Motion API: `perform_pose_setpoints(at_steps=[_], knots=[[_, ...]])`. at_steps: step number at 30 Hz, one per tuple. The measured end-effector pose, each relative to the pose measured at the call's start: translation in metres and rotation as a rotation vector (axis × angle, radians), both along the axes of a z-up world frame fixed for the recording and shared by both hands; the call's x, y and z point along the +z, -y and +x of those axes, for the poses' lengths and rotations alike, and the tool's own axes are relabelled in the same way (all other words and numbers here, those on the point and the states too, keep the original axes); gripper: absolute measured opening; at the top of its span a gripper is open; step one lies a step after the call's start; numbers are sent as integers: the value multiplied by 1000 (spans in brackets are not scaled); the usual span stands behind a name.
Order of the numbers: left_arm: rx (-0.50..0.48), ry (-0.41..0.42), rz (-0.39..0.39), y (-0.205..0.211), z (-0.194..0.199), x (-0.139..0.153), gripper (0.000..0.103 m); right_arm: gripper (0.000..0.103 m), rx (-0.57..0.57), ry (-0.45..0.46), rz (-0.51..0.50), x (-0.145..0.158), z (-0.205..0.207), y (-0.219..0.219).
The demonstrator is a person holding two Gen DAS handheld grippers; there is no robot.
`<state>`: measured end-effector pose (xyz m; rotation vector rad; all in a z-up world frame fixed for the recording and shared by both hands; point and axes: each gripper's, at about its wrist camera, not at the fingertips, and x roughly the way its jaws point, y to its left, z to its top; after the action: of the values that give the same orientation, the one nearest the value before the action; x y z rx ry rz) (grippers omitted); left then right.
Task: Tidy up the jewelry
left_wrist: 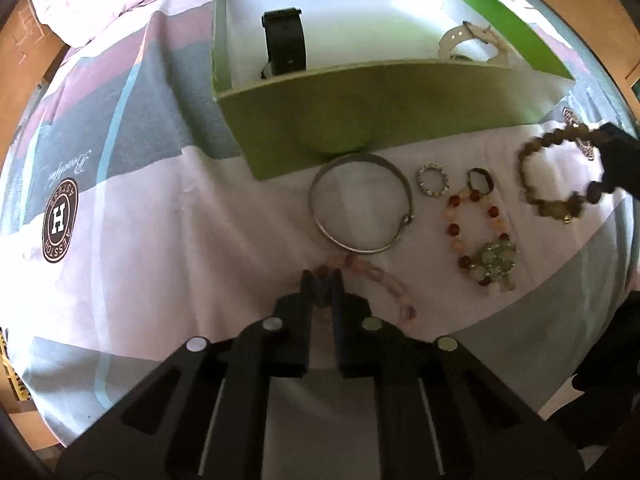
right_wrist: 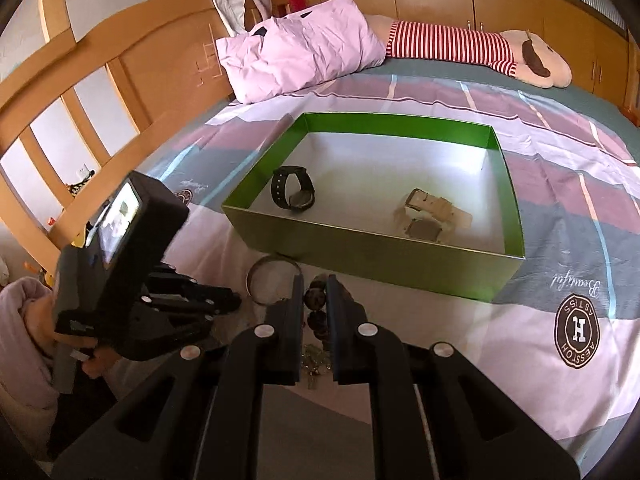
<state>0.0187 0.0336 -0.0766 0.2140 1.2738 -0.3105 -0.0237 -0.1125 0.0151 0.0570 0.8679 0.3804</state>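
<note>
1. Jewelry is laid out on the bed cover [left_wrist: 160, 240] in front of a green box [left_wrist: 360, 120], in which a black watch [left_wrist: 285, 46] and a pale watch [left_wrist: 472, 42] are kept.
2. A pink bead bracelet [left_wrist: 384, 280] is met at the left tongs [left_wrist: 322, 280] — jaws narrow, with a bead between the tips.
3. A silver bangle [left_wrist: 360, 208] is seen beyond, then a small ring [left_wrist: 432, 180] and a red-and-green bead bracelet [left_wrist: 480, 240].
4. A brown bead bracelet [left_wrist: 552, 176] is held by the right tongs [right_wrist: 314, 292] — clamped on its beads, lifted off the cover.
</note>
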Motion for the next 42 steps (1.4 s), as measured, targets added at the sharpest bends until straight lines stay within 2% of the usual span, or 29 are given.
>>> perform_pose_setpoints(at_steps=[2,4,8,10,12,15,18,19,20,21,22,23,25,28,32,33,36,42], knots=[[0,18,-33,-1,-3,13,7,10,-8,11,4,4,0,2],[-14,55,-107,-6,-10,38,7,10,-13,39,14,13,-1,4],[-24,168,-267,-10,-7,102,7,10,-38,131,31,40,4,11],[-18,211,-316,-12,4,124,7,10,-62,160,51,52,15,15],[-9,251,-324,-7,18,137,7,10,-91,182,66,60,30,22],[9,227,-335,6,49,132,7,10,-138,148,82,53,55,32],[32,196,-296,17,72,109,8,11,-166,99,72,36,75,35],[32,184,-282,20,80,100,9,19,-170,84,67,30,78,35],[30,169,-269,22,82,92,15,27,-173,64,68,24,81,36],[26,156,-265,21,79,87,22,45,-180,46,75,20,81,39],[19,149,-265,22,76,83,37,50,-190,33,101,19,78,43],[8,162,-260,24,70,85,41,50,-188,22,123,20,74,48],[-17,186,-236,23,58,89,41,50,-182,1,124,23,63,54],[-32,167,-220,22,31,87,42,50,-163,-47,59,20,39,61],[-54,105,-214,25,-7,58,41,50,-151,-111,-100,-5,9,65],[-57,89,-209,27,-16,50,41,50,-149,-154,-127,-16,1,67],[-86,65,-216,42,-32,36,38,43,-137,-225,-142,-38,-14,73],[-137,47,-210,69,-38,19,40,43,-109,-284,-194,-63,-20,67]])
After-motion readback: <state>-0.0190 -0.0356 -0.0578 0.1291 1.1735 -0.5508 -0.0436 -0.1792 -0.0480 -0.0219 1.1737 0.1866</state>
